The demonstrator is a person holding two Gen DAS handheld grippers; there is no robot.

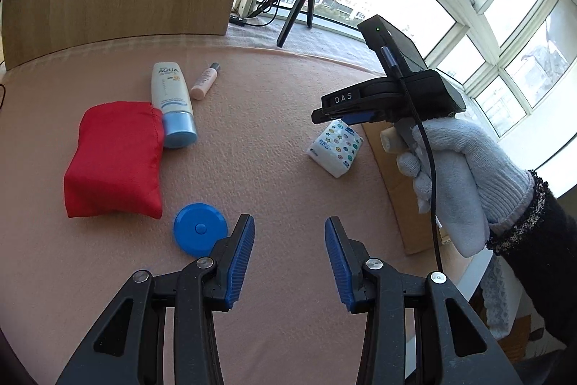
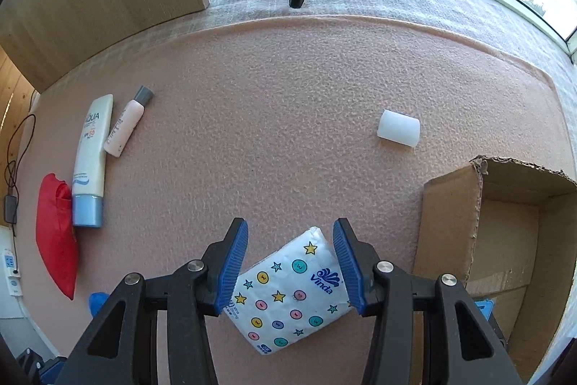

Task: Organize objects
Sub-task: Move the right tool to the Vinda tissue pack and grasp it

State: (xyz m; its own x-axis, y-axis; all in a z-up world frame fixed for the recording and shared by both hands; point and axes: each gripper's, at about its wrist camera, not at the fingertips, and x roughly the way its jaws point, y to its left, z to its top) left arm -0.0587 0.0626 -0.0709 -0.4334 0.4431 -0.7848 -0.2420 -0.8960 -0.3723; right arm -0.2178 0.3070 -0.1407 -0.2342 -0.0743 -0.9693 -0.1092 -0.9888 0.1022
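The right gripper (image 2: 290,262) is spread wide over the Vinda tissue pack (image 2: 288,294), which lies flat on the pink worktop (image 2: 288,118) between the fingers (image 2: 234,262) without clear contact, just left of the cardboard box (image 2: 505,230). The left gripper (image 1: 289,258) is likewise spread and empty, beside the blue round lid (image 1: 200,228); the red pouch (image 1: 113,157) touches the AQUA sunscreen tube (image 1: 173,103)

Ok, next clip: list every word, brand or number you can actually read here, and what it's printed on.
"AQUA" on the white sunscreen tube.
"SPF 50" on that tube, clearest in the right wrist view.
"Vinda" on the tissue pack.
"DAS" on the right gripper body.
Small print on the pink bottle, the tube's lower label and the pack's edge: too small to read.
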